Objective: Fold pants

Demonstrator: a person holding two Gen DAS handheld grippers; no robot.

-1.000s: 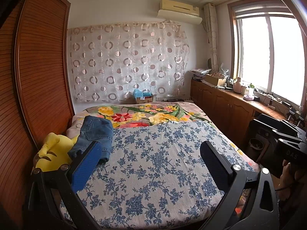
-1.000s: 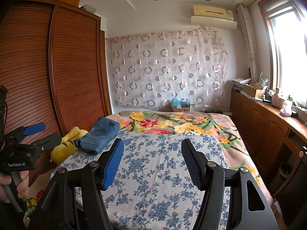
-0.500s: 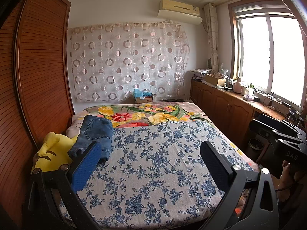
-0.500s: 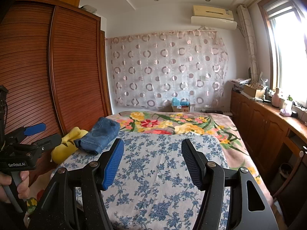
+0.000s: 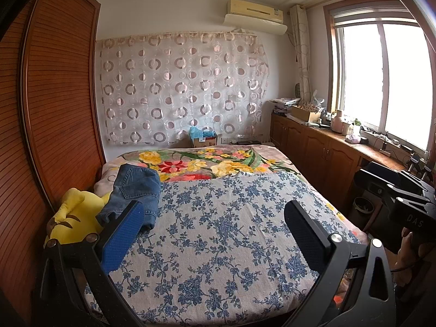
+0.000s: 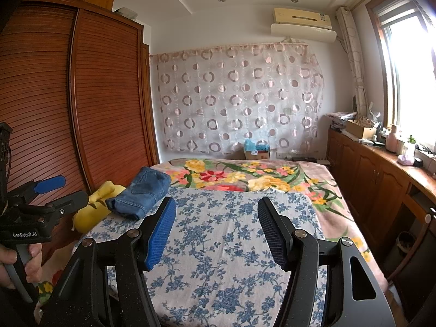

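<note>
The left gripper [image 5: 215, 226] and right gripper [image 6: 216, 229] are built from black angular frames, fastened with silver round-headed screws. Textured pads line the jaws, bright blue on one, darker on the other. "GenRobot.AI" is printed in white on the left gripper's body.

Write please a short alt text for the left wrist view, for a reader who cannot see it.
Folded blue jeans lie at the left edge of a bed with a blue-flowered cover, beside a yellow plush toy. The left tool is open and empty in the foreground, above the cover. A bright window is at right.
</note>
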